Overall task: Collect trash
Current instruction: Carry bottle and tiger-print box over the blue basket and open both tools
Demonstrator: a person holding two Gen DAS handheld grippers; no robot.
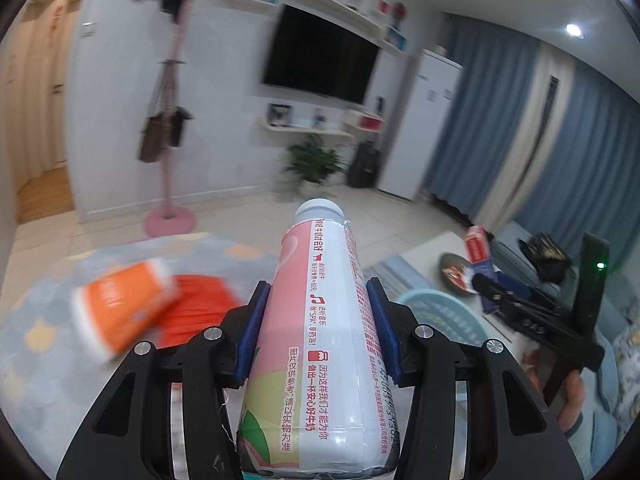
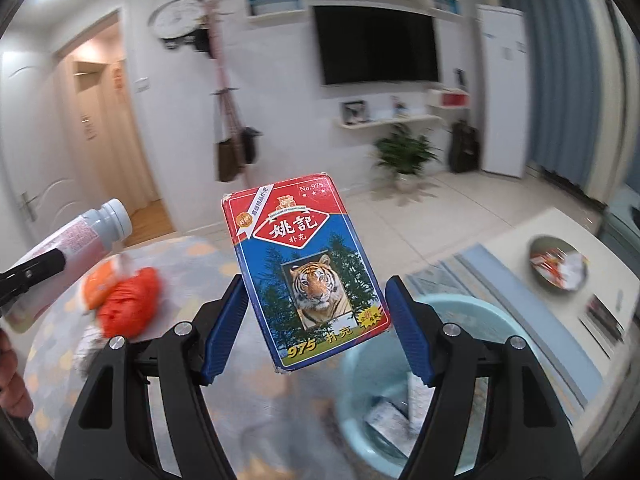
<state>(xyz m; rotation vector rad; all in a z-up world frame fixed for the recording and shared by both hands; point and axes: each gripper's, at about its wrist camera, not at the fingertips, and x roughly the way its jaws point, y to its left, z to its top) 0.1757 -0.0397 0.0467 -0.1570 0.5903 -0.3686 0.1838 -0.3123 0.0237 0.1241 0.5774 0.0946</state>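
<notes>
Both loads carried in the air, above the patterned rug (image 2: 200,256) and short of the light-blue waste basket (image 2: 472,312). Left gripper (image 1: 318,320) about half closed, blue pads pressed on either side of the pink-and-white milk bottle (image 1: 320,320), cap pointing away from the camera. Right gripper (image 2: 318,320) spread wide around the playing-card box (image 2: 308,272) with the tiger print; box tilted, its left edge against the left pad, its lower right corner near the right pad, contact there impossible to confirm. Basket on the floor just below and to the right of the right gripper, at the near corner of the low white table (image 2: 516,248), already holding some paper scraps. Best handled by bringing the card box squarely over the basket mouth before letting go, since a skewed hold on a flat box can slip early and drop it on the rim or the rug. Worth lowering close to the opening, then parting the pads fully for a straight fall. Same for the bottle: cap tipped down over the middle of the basket, clear of the other gripper. One release at a time to avoid a collision over the opening. Still lying toward the rug's far left edge: an orange tissue pack (image 1: 120,312) and a crumpled red-orange bag (image 2: 128,308). More wrappers on the grey plate (image 2: 560,268) on the table, all likely next.
</notes>
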